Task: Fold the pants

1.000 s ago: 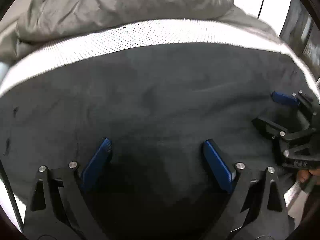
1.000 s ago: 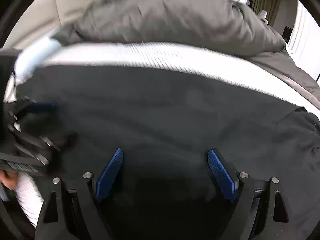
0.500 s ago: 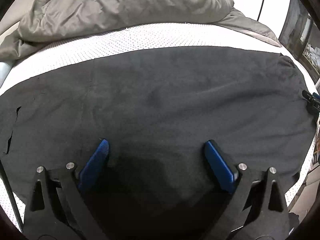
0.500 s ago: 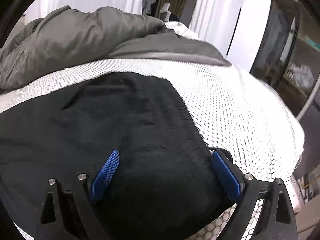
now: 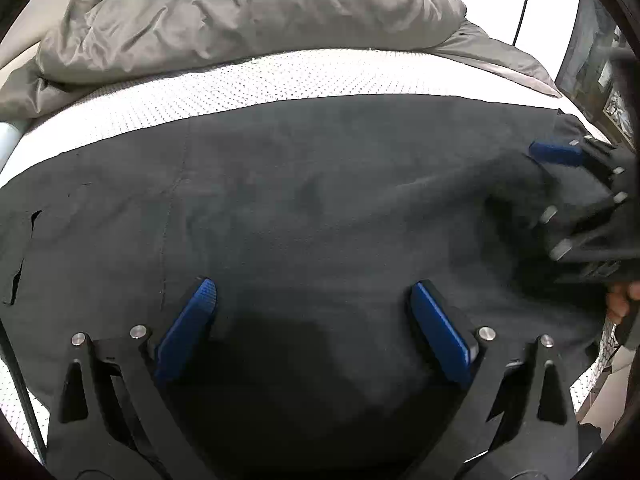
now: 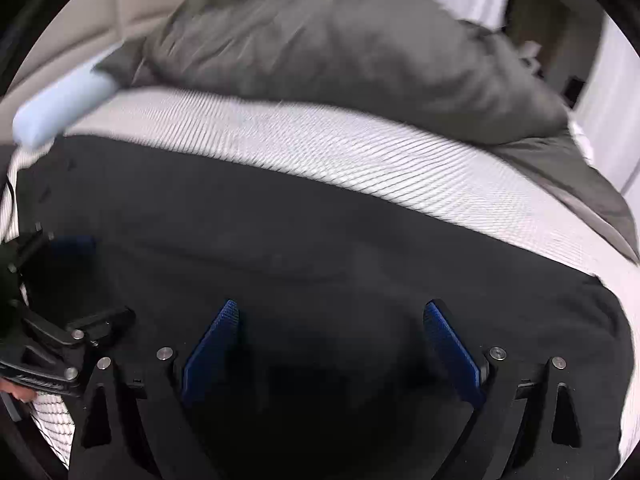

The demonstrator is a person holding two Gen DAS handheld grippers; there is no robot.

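Where pants (image 5: 304,208) lie: white mattress (image 5: 240,84), grey duvet (image 5: 248,12).

Pants (image 5: 320,184) on mattress (image 5: 248,84), duvet (image 5: 248,12) behind.

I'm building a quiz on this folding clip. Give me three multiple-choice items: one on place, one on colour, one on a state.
1. Where does the crumpled grey duvet lie?
A. Beyond the black pants
B. On the floor
C. Over the pants

2. What colour are the gripper pads?
A. Red
B. Blue
C. White

3. How is the left gripper?
A. Shut on the duvet
B. Open above the pants
C. Holding a hanger

Answers: 1 A, it is heaped past the white mesh mattress; 2 B, both show blue; 3 B, the pads stand apart with nothing pinched.
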